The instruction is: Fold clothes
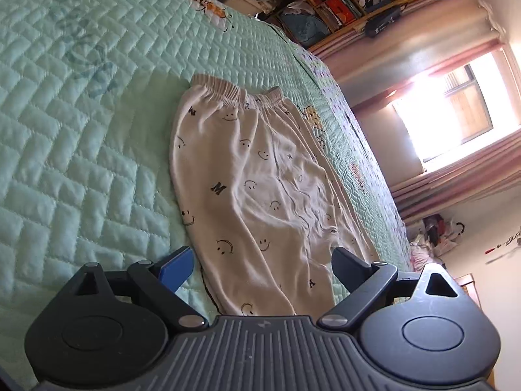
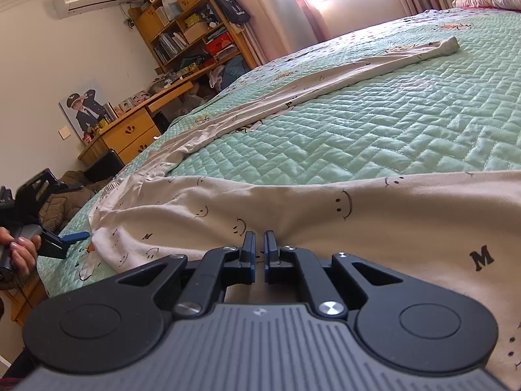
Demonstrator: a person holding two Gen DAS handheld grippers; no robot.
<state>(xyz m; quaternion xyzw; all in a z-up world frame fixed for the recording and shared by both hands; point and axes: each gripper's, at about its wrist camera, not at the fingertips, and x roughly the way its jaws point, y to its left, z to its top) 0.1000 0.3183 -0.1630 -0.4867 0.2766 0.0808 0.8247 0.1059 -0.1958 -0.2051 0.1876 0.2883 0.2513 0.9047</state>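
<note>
Cream smiley-print trousers [image 1: 260, 176] lie flat on the green quilted bed [image 1: 81, 130].
Left hand-held gripper [image 1: 260, 260] stands with jaws wide apart astride the trouser hem, pads clear of cloth; the waistband lies at 12 o'clock. Right hand-held gripper [image 2: 259, 251] is pinched together on the trouser fabric, with one leg stretching away toward 1 o'clock.

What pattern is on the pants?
Cream pants with black smiley faces and letters; clearest in the left wrist view.

Trousers [image 1: 260, 179]: cream, printed with black smiley faces and letters. Bedspread [image 1: 81, 130]: mint green, quilted in a herringbone pattern, cartoon motifs at 12 o'clock. Curtains [image 1: 456, 189]: pink. Gripper fingers [image 2: 250, 254]: black with blue pads.
</note>
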